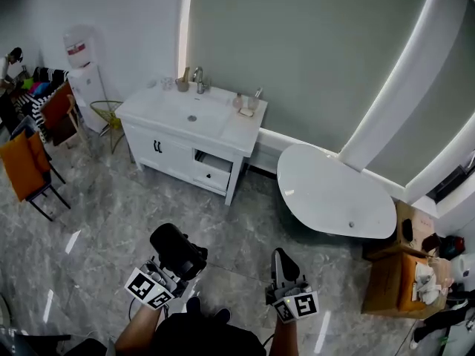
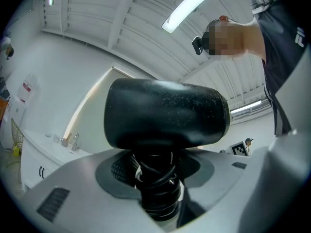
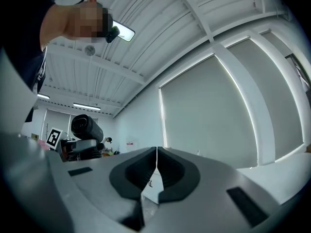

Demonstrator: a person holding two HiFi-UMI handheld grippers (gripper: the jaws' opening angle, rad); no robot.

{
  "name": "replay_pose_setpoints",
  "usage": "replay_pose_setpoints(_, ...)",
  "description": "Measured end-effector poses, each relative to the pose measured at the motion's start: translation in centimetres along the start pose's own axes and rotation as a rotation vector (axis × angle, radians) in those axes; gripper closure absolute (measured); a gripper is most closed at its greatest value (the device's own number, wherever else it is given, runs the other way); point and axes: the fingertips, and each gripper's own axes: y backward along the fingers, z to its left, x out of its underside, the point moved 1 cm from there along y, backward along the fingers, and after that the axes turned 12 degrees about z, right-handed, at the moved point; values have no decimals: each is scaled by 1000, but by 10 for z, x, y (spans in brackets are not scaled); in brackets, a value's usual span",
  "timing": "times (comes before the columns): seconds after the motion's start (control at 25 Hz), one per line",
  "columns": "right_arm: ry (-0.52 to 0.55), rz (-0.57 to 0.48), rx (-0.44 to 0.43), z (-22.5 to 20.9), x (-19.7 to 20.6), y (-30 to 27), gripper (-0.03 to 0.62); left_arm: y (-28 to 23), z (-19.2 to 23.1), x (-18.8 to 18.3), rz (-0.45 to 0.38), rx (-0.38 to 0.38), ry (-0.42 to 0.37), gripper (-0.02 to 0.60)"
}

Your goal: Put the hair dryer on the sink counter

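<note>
A black hair dryer (image 1: 177, 249) is carried in my left gripper (image 1: 172, 269), low in the head view. In the left gripper view its barrel (image 2: 165, 113) lies across the top and its handle, wrapped in black cord (image 2: 156, 183), is clamped between the jaws. My right gripper (image 1: 285, 269) is held beside it, jaws closed together with nothing between them (image 3: 155, 166). The white sink counter (image 1: 241, 133) with basin and faucet (image 1: 199, 78) stands across the floor, against the far wall. From the right gripper view the hair dryer (image 3: 86, 127) shows at left.
A white oval bathtub (image 1: 335, 191) lies right of the vanity. A wooden side table (image 1: 404, 273) with cloths is at far right. Chairs with clothes (image 1: 30, 162) and a water dispenser (image 1: 83, 69) stand at left. A vanity drawer (image 1: 211, 173) is slightly open.
</note>
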Motion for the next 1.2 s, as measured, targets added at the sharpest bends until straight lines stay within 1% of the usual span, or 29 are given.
replay_pose_setpoints(0.24,23,18,-4,10,2,-11,563,4,11,-5,-1,-5,-2,360)
replay_pose_setpoints(0.4,17,57,36,14,16,-15,563,12,20,-7,3,2,-13,360)
replay_pose_setpoints(0.56,4,63,72,17,18,-18,563,17,29,-9,12,0,-37,360)
replay_pose_setpoints(0.68,-5,69,102,18,20,-18,563,21,36,-9,24,-6,-43,360)
replay_pose_setpoints(0.76,-18,63,116,21,21,-17,563,24,39,-9,25,3,-43,360)
replay_pose_setpoints(0.92,-34,56,125,26,24,-19,563,25,42,-8,19,26,-42,360)
replay_pose_setpoints(1.08,-52,63,126,30,31,-24,563,23,50,-8,20,32,-31,360)
replay_pose_setpoints(1.2,-46,65,127,25,34,-26,563,18,51,-7,13,38,-33,360)
